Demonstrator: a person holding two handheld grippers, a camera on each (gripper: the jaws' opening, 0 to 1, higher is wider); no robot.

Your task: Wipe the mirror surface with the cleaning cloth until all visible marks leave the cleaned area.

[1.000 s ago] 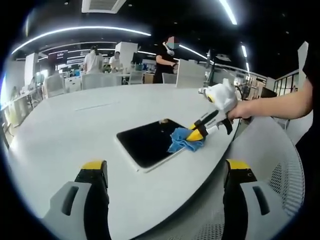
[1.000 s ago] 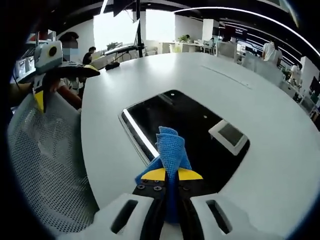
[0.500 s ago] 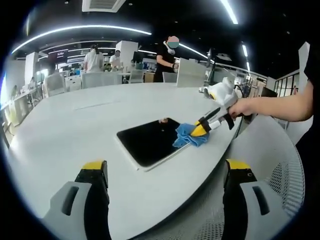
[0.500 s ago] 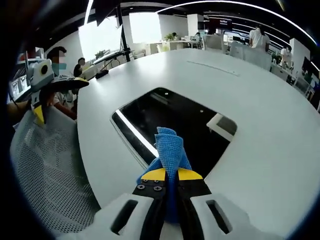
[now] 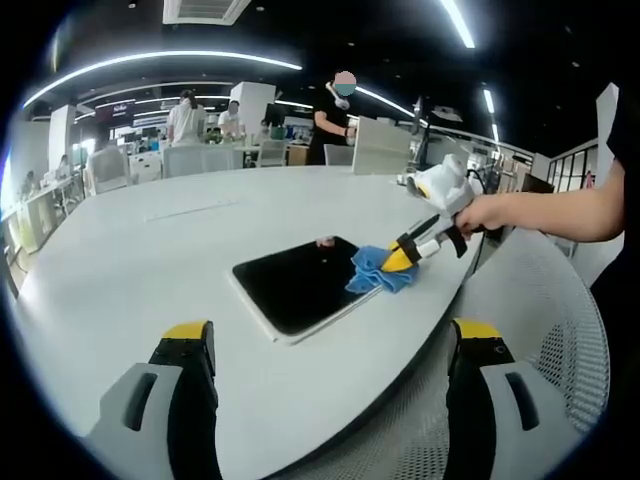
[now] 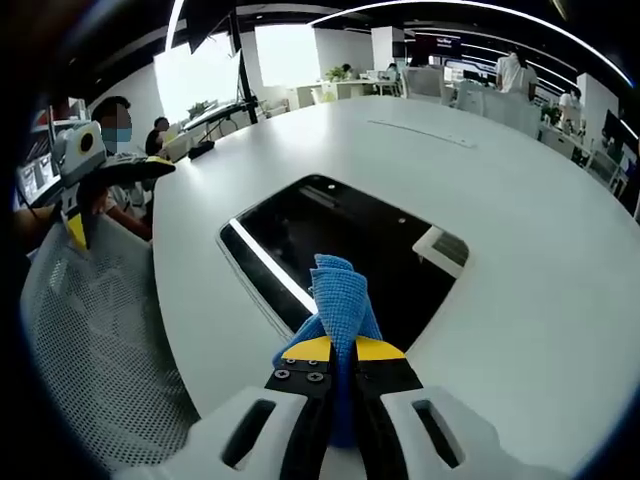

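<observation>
The right tool (image 6: 335,350) has its jaws clamped on the blue cleaning cloth (image 6: 338,300), pressing it on the near corner of the dark mirror (image 6: 350,235), which lies flat on the white table (image 6: 530,230). The left tool (image 5: 330,345) hangs back at the table's edge, jaws wide apart.

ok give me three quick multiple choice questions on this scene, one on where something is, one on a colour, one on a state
1. Where does the mirror lie?
A. flat on the white table
B. on the mesh chair
C. propped against a wall

2. What colour is the cleaning cloth?
A. red
B. blue
C. green

3. How is the right gripper?
A. wide open
B. shut on the cloth
C. lying on the table

Key: 1 A, it rests level on the tabletop; 2 B, blue in both views; 3 B, the yellow-tipped jaws pinch the cloth.
</observation>
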